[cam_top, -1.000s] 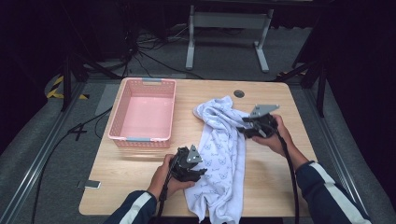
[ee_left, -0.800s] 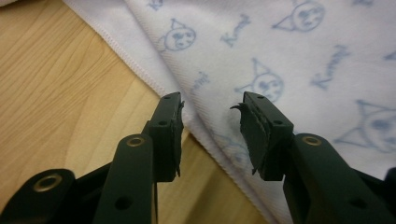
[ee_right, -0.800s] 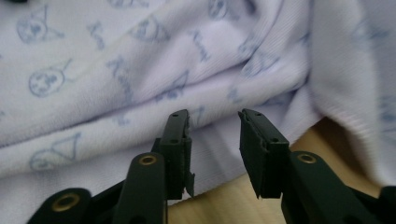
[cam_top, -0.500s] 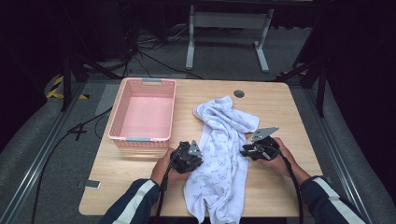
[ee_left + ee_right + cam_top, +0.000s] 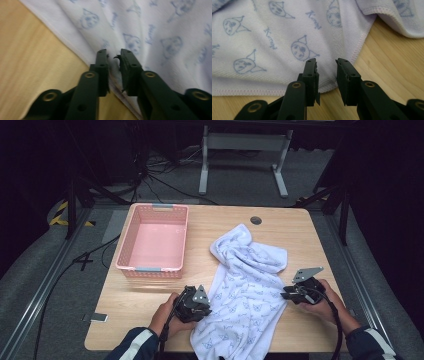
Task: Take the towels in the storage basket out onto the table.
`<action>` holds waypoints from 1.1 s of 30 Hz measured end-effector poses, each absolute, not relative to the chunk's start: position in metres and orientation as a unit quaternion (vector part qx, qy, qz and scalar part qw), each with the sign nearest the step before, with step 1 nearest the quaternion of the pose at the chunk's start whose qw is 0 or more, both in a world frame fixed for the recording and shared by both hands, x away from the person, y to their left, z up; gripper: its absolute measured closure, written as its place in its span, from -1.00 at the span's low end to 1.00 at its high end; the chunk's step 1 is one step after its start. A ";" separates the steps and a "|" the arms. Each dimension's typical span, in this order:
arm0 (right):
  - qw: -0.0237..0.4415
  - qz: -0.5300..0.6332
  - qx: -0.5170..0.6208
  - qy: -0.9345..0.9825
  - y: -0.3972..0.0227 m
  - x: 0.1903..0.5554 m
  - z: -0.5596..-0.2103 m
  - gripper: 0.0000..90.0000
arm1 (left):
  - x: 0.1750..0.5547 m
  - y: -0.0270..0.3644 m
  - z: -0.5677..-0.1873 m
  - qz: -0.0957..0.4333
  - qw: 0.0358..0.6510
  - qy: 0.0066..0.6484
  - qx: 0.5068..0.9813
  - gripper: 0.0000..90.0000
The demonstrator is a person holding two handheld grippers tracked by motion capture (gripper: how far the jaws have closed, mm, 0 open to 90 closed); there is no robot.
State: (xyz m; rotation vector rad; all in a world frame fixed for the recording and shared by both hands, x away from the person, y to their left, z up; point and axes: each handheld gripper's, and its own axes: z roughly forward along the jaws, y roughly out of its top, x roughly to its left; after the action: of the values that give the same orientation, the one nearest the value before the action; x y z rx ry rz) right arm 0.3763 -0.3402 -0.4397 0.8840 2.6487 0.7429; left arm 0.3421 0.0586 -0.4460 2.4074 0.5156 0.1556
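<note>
While one white cotton towel printed with small blue cartoon faces (image 5: 247,287) lies rumpled across the middle and near-right of the light wooden table (image 5: 220,225), with its near end hanging over the near edge, two black two-jaw grippers work at its sides. One pink plastic basket with perforated walls (image 5: 127,251) stands on the far-left part of the table, well apart from the towel. One small dark round grommet (image 5: 256,220) sits in the tabletop near the far edge. The left gripper (image 5: 113,56), held low in the left hand (image 5: 165,312) at the towel's near-left edge, points right onto the cloth; its jaws have just been opening a little and stand narrowly apart, with the hemmed edge of the towel between them, and whether the pads press it I cannot tell. The right gripper (image 5: 326,62), held in the right hand (image 5: 325,305) at the towel's right edge, points left, its jaws, which have just opened a little, parted over the pink-stitched hem at a corner without clamping it. Both forearms, in dark sleeves with white stripes, come in from the near side.
</note>
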 end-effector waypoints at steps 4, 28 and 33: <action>0.146 0.289 0.336 0.885 -0.349 0.385 -0.432 0.39 | 0.356 0.046 -0.441 0.081 0.347 0.210 0.911 0.47; 0.249 0.239 0.429 0.835 -0.373 0.436 -0.445 0.43 | 0.372 0.048 -0.458 0.107 0.318 0.238 0.911 0.69; 0.274 0.228 0.431 0.829 -0.378 0.448 -0.446 0.43 | 0.365 0.049 -0.458 0.102 0.318 0.241 0.911 0.69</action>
State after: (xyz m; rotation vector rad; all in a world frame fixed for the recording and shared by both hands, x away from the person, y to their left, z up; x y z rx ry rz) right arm 0.4479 -0.3775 -0.4458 1.1588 2.2293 0.6143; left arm 0.3646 0.0492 -0.4581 2.3979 0.6328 0.2679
